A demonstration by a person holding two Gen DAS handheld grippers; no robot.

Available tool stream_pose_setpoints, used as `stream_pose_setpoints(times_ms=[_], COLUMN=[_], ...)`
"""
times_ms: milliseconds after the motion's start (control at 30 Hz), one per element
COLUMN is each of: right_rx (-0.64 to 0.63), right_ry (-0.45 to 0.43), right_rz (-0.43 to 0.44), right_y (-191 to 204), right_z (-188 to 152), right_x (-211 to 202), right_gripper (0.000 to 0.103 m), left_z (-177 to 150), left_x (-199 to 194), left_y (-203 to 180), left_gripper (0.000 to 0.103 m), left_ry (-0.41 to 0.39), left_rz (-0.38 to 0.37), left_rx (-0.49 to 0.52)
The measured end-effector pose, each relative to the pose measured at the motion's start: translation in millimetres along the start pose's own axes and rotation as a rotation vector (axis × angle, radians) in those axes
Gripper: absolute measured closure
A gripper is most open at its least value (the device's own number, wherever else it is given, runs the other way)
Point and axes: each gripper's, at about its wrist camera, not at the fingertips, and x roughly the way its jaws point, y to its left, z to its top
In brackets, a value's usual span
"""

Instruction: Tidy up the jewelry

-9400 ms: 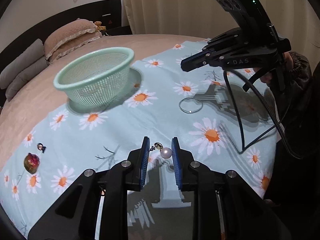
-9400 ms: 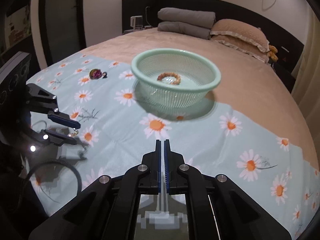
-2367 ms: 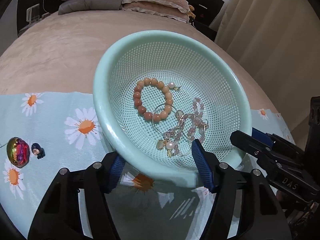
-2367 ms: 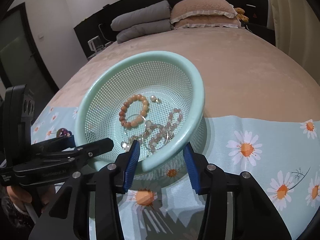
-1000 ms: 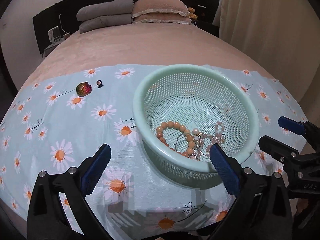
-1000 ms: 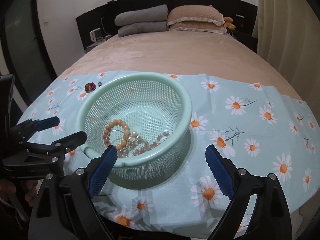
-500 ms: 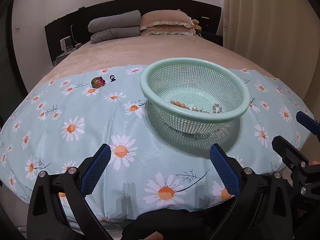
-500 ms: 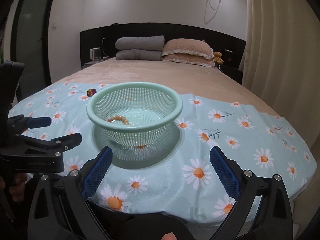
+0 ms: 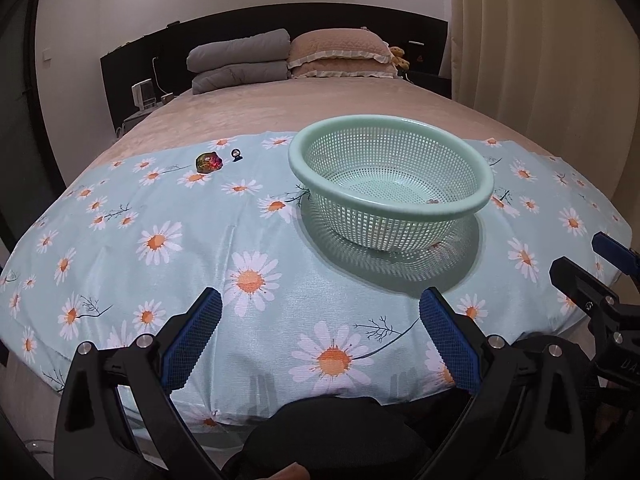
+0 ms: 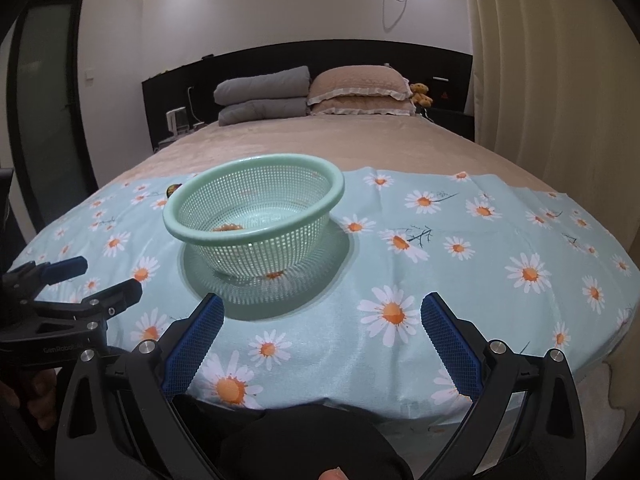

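A mint green mesh basket (image 9: pixel 472 168) stands on a daisy-print cloth (image 9: pixel 168 264) on the bed; it also shows in the right wrist view (image 10: pixel 256 236). Orange beads (image 10: pixel 227 228) lie at its bottom, mostly hidden by the rim. A red iridescent brooch (image 9: pixel 208 161) and a small dark trinket (image 9: pixel 237 154) lie on the cloth at the far left. My left gripper (image 9: pixel 320 332) is open and empty, low at the cloth's near edge. My right gripper (image 10: pixel 320 332) is open and empty, also at the near edge, right of the left one (image 10: pixel 72 284).
Grey and tan pillows (image 9: pixel 288 56) lie at the dark headboard. Curtains (image 9: pixel 540 60) hang on the right. The right gripper's fingers (image 9: pixel 580 280) show at the right edge of the left wrist view. The bed edge drops off just in front of both grippers.
Both grippers have pulled back and down from over the basket to the cloth's near edge. Both stay wide open and empty. The basket has not moved.
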Motion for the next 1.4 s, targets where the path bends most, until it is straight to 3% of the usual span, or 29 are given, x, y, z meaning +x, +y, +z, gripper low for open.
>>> stream_pose_setpoints(times_ms=[267,1100,1400], right_rx=[-0.005,-0.058,-0.059], right_ry=[0.003,0.014,0.021], right_rz=[0.008,0.014,0.026], right_y=[1,13,12], right_z=[-1,-3,-3], right_x=[0,2,3], right_gripper=[0.008,0.008,0.008], left_z=[-7,-8,-10], left_x=[-6,0,-5], left_y=[1,6,-9], left_gripper=[0.006,0.006,0.006], left_ry=[-0.003,0.027,0.003], left_rz=[0.019,-0.034,0.016], left_rx=[-0.017,-0.046,0.029])
